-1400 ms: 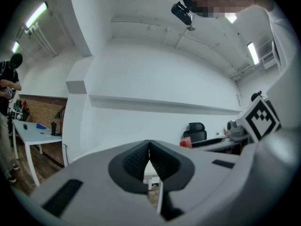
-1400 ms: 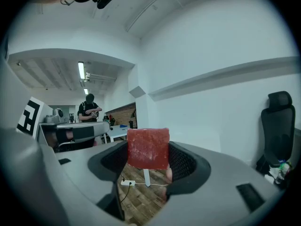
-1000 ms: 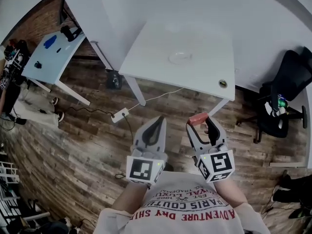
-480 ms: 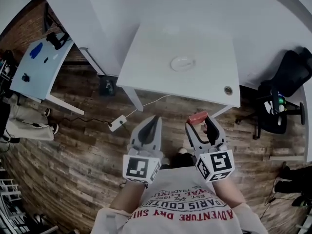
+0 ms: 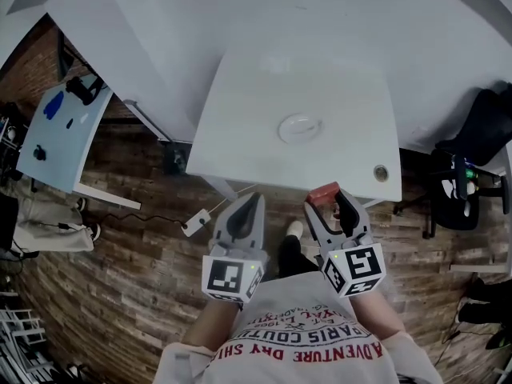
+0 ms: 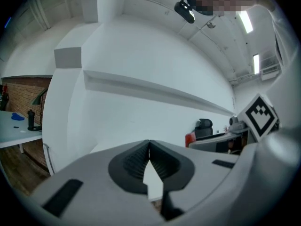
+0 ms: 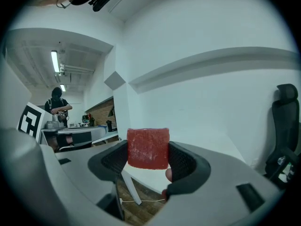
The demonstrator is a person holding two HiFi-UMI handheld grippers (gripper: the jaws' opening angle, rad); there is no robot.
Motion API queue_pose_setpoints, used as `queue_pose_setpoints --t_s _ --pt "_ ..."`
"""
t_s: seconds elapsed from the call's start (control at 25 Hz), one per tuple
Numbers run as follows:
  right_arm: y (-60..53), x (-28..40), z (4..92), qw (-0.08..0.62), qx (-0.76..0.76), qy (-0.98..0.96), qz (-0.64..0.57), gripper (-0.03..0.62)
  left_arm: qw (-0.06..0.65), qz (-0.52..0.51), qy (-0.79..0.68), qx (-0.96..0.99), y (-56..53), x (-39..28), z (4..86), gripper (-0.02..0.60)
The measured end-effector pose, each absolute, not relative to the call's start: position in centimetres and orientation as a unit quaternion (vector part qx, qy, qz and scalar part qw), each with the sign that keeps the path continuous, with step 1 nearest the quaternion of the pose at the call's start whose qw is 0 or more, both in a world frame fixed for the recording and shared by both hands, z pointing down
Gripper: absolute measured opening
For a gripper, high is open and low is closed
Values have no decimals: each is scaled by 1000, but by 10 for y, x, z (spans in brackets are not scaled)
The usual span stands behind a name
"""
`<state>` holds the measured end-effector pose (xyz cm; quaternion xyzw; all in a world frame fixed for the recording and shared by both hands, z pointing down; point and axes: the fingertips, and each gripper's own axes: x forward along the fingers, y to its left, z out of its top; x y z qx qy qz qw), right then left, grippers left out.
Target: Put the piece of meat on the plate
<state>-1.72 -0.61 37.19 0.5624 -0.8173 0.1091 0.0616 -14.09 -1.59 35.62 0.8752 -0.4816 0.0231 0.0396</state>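
Observation:
A red block of meat [image 7: 148,148] is clamped between the jaws of my right gripper [image 5: 326,198], which I hold just short of the near edge of the white table [image 5: 240,126]; the meat [image 5: 323,193] shows red at the tips in the head view. The white plate [image 5: 298,127] lies near the table's middle, ahead of both grippers. My left gripper [image 5: 250,202] is level with the right one, its jaws pressed together on nothing [image 6: 148,150].
A round grommet [image 5: 381,172] sits at the table's near right corner. A black office chair [image 5: 472,150] stands to the right, a second white table [image 5: 56,134] with blue items to the left. A cable and power strip [image 5: 196,222] lie on the wooden floor.
I have walked toward the table: it and the plate have drawn closer to both grippers. The grippers kept their pose, the meat still held in the right one.

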Motion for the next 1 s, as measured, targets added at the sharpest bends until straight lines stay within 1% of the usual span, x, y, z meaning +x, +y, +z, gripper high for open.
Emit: queue_pose_setpoints --t_s 0.2,0.6,1.0 --pt "-80 4 368 60 561 -817 117 276 39 21 -491 870 -93 -127 349 8" --pt "-203 58 362 60 570 -810 122 276 41 30 -473 880 -224 -72 343 8" --pt "-256 79 394 67 572 -800 166 276 67 64 -465 880 -278 -56 372 8"
